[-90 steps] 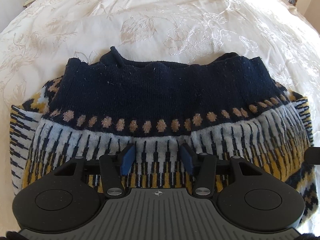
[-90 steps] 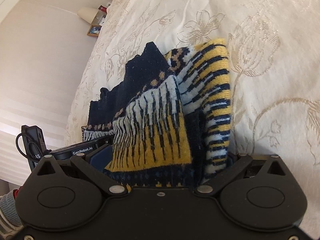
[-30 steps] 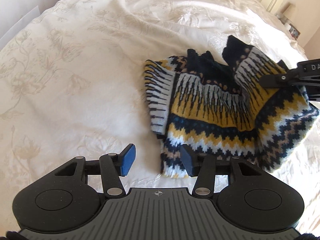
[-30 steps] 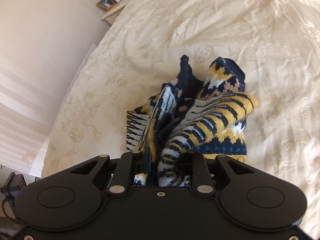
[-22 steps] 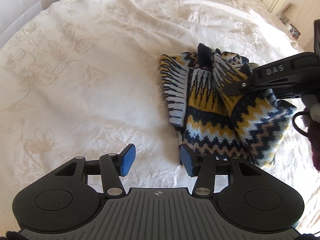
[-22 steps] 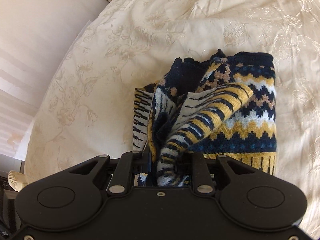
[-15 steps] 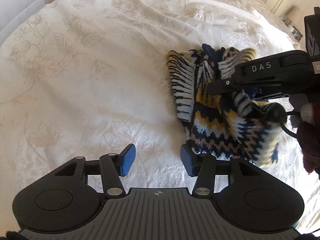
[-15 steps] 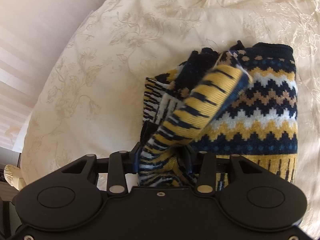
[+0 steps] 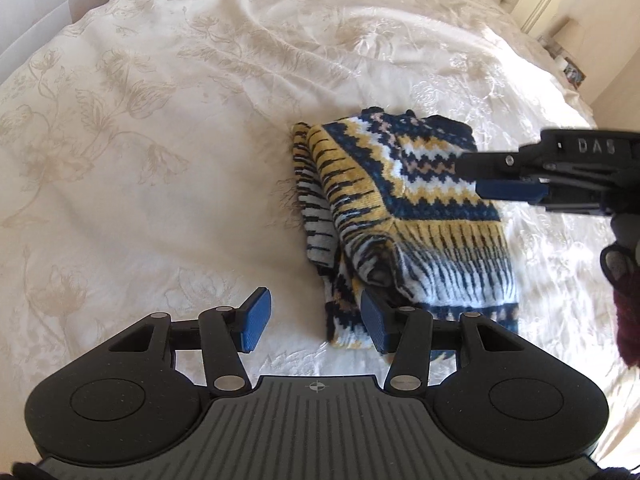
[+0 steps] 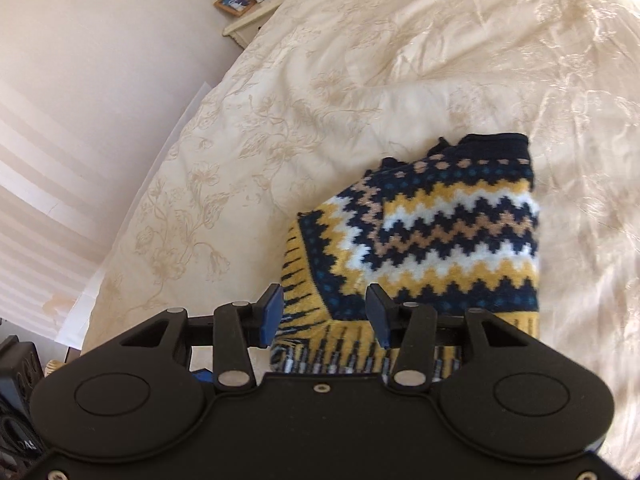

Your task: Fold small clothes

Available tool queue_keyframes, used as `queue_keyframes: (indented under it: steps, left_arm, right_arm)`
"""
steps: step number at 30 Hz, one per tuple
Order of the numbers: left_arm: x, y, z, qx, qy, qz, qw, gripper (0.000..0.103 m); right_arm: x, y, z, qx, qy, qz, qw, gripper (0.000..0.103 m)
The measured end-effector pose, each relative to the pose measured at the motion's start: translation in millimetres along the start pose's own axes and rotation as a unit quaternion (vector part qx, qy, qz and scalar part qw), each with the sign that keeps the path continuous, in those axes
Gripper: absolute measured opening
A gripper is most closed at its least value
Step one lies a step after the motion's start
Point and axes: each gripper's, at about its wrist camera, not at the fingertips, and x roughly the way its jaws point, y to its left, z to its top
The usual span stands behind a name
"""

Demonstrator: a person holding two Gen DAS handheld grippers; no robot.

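The folded knit sweater (image 9: 416,216) lies on the bedspread (image 9: 180,140). The left gripper (image 9: 316,322) and right gripper (image 10: 326,314) both gape wide, holding nothing.

"DAS" in raised letters on the right gripper (image 9: 506,178)

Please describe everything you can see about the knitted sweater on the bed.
The sweater is thick knit, patterned in navy, yellow, white and tan zigzags with striped bands and a dark navy edge at the far end. It lies folded into a compact bundle on the cream bedspread, with one loose fold bulging at its near left side. Neither open gripper holds it.
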Motion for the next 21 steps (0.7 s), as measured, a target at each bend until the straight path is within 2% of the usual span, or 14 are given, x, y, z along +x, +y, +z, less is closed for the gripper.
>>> queue_keyframes:
  steps: [4,5,7,10,13,15,17,21]
  left_arm:
    - [10,3,7,-0.036,0.012,-0.037,0.9986,0.048]
    - [12,4,10,-0.039,0.013,-0.041,0.9983,0.048]
    - [16,3,18,-0.036,0.009,-0.047,0.9982,0.048]
    - [23,3,34,-0.032,-0.002,-0.064,0.9974,0.049]
    - [35,6,51,-0.048,0.005,-0.083,0.9954,0.049]
    - [45,7,62,-0.054,0.013,-0.092,0.9942,0.049]
    - [55,6,70,-0.05,0.02,-0.094,0.9941,0.049]
    - [74,8,79,-0.052,0.038,-0.095,0.9934,0.049]
  right_arm:
    - [-12,-21,-16,0.008,0.016,-0.021,1.0,0.056]
    - [-13,-22,-21,0.005,0.023,-0.023,0.999,0.061]
    - [-16,-21,-34,-0.007,0.034,-0.028,0.999,0.064]
    - [-17,-5,-54,-0.052,0.04,-0.038,0.997,0.064]
    - [-16,22,-76,-0.129,0.034,-0.055,0.99,0.071]
    - [-10,44,-93,-0.199,0.028,-0.076,0.977,0.078]
    - [0,65,-110,-0.266,0.027,-0.094,0.959,0.079]
    - [25,89,-135,-0.355,0.031,-0.133,0.925,0.078]
